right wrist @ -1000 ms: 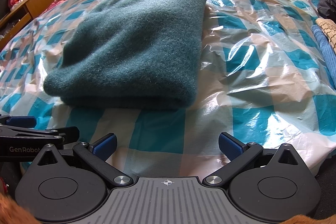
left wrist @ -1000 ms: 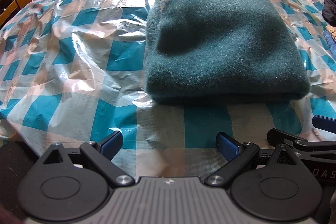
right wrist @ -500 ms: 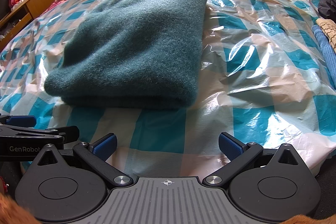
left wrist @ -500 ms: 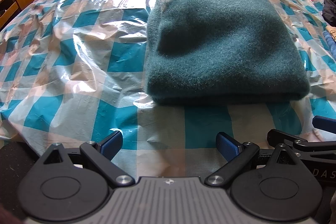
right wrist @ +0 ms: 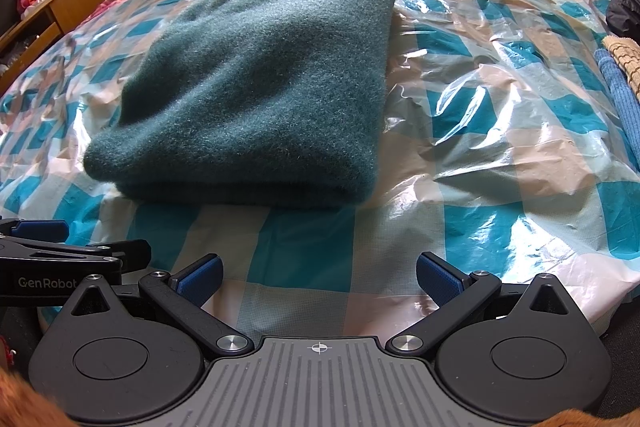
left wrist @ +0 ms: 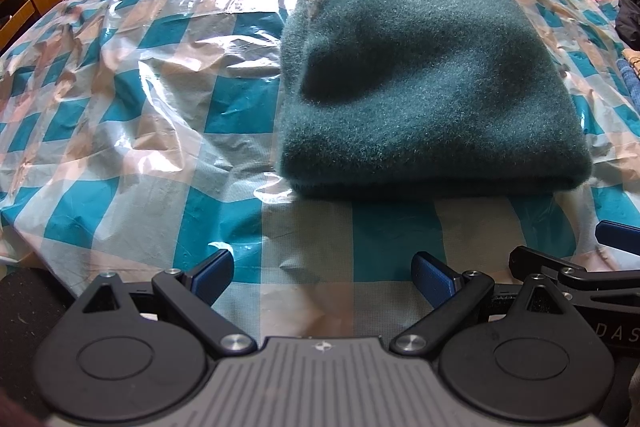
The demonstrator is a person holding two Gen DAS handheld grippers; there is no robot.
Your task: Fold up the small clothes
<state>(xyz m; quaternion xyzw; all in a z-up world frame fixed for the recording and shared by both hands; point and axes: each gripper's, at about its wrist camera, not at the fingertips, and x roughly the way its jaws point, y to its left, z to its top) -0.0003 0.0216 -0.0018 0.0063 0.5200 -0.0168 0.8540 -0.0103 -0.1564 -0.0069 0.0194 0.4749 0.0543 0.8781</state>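
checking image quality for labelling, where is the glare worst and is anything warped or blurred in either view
Left wrist view: strongest glare on the plastic sheet beyond and left of the green garment; the bed edges bow from fisheye. Right wrist view: glare streaks on the plastic sheet right of the garment, far end washed out; garment texture sharp, frame corners dark.

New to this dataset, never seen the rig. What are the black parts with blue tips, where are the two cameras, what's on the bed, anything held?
No robot arm: a person carries two handheld grippers, each with a fisheye camera looking along its jaws. The left gripper and right gripper both have their blue-padded jaws spread wide, holding nothing. Ahead lies a folded dark green fuzzy garment, on a clear plastic sheet over a teal-checked bedcover. In the right view, the left gripper shows at the left edge.
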